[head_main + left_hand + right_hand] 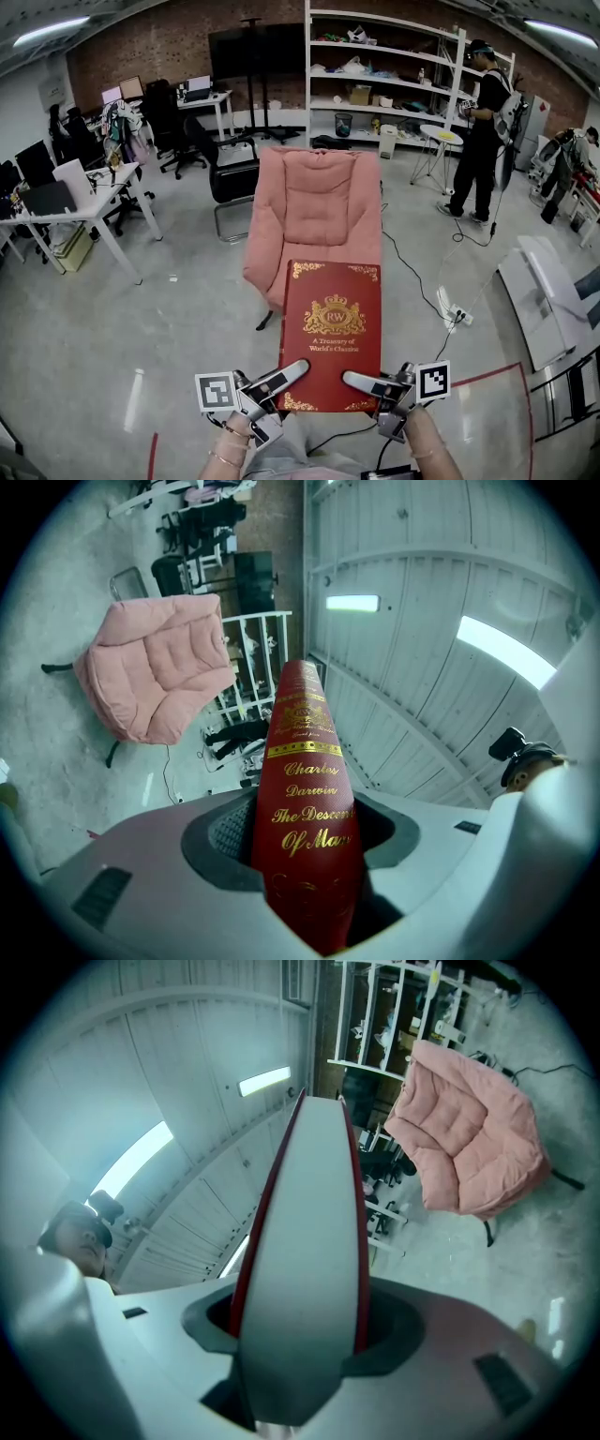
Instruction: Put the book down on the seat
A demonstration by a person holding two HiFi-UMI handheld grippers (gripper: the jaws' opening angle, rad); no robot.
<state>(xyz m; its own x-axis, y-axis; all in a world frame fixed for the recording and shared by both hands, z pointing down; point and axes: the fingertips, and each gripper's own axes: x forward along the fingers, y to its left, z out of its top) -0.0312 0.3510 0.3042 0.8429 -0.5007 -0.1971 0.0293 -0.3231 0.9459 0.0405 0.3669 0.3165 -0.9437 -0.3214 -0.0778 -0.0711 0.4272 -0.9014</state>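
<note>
A thick red book [331, 336] with gold lettering is held flat in front of me, above the floor and short of the pink armchair [315, 220]. My left gripper [281, 380] is shut on the book's near left corner, at the spine side. In the left gripper view the gold-lettered spine [307, 808] runs up between the jaws. My right gripper [361, 382] is shut on the near right corner. The right gripper view shows the white page edge [305, 1269] between the jaws. The armchair's seat [323, 246] is bare; the chair also shows as the armchair [150, 677] and the armchair [469, 1143].
A black office chair [232, 173] stands left of the armchair. White desks [84, 211] line the left side, a white shelf unit [384, 70] stands at the back. A person [480, 131] stands at back right. A cable [412, 277] and power strip [457, 315] lie on the floor to the right.
</note>
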